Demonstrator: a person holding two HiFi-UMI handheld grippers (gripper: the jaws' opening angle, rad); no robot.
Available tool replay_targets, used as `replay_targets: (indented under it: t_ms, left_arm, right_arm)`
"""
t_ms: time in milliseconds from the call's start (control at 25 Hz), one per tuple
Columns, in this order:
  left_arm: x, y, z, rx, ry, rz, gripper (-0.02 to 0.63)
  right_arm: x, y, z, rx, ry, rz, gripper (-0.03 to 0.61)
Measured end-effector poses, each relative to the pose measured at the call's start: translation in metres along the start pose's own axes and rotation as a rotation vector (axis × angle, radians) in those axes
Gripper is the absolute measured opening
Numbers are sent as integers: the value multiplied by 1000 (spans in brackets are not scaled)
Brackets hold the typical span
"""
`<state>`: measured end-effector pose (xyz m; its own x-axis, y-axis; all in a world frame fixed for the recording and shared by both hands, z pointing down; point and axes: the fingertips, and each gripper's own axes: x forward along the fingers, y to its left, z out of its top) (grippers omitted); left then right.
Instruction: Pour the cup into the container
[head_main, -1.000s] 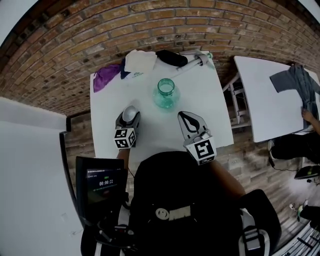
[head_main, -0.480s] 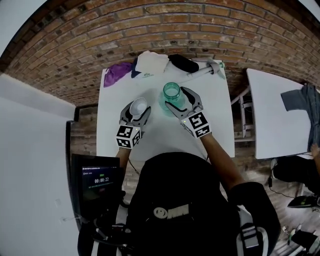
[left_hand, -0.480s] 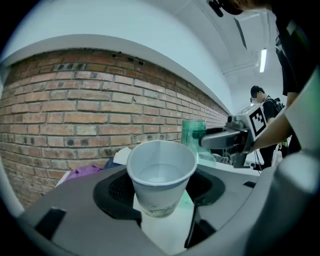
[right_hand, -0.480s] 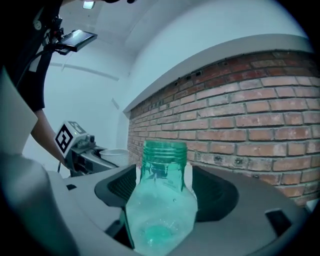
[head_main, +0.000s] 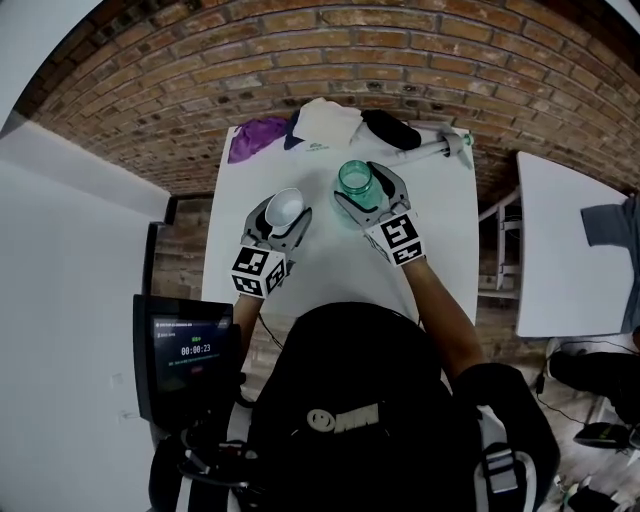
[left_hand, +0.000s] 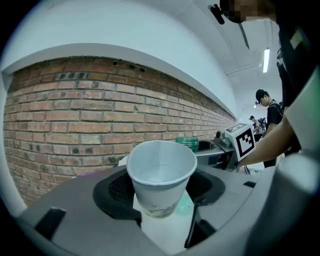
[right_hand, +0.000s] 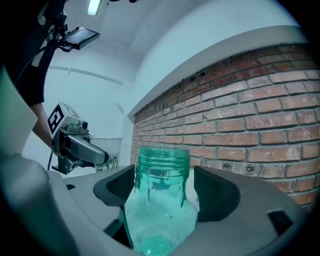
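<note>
While my left claw (head_main: 284, 216) is clamped on the white paper cup (left_hand: 161, 175), holding it upright and raised off the white counter (head_main: 445, 235), my right claw (head_main: 369, 196) has just been opening its 2 jaws. They stand apart around the translucent green plastic jar (right_hand: 160, 200) without pressing it. That jar stands upright on the counter, just beside the cup.

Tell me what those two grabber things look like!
The left gripper and right gripper are grey, with curved jaws and black pads inside. Each carries a white cube with black square markers. The person wears a black top. The right gripper's jaws have just been opening, with the green bottle between them.
</note>
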<state>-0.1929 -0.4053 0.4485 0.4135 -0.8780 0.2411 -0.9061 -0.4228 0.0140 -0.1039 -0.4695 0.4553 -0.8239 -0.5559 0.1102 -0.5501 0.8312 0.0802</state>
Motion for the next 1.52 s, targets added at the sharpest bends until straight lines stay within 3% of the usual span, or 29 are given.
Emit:
replay_targets:
  t_ms: [240,440,720,1000,1240,1520]
  left_arm:
    - [8,-12,4,67,15,-29,291]
    - [11,-17,12,79,5,-49,291]
    - [3,-19,36,92,-34,-75,291]
    - [9,-46,33,184,25,-141,291]
    - [18,-67,39,340,35,-207,291]
    - [18,-73,39,502,131,-264,291]
  right_arm:
    - [12,-1,-6,-11,24,22,376]
    - [11,4,-5,-25,49,19,331]
    - [-25,25,16,-10,32,70,327]
    - [-53,50,3,11,93,94,327]
    - [-57,54,-7,23,87,83,327]
    - [-56,56,-7,2,67,69,327]
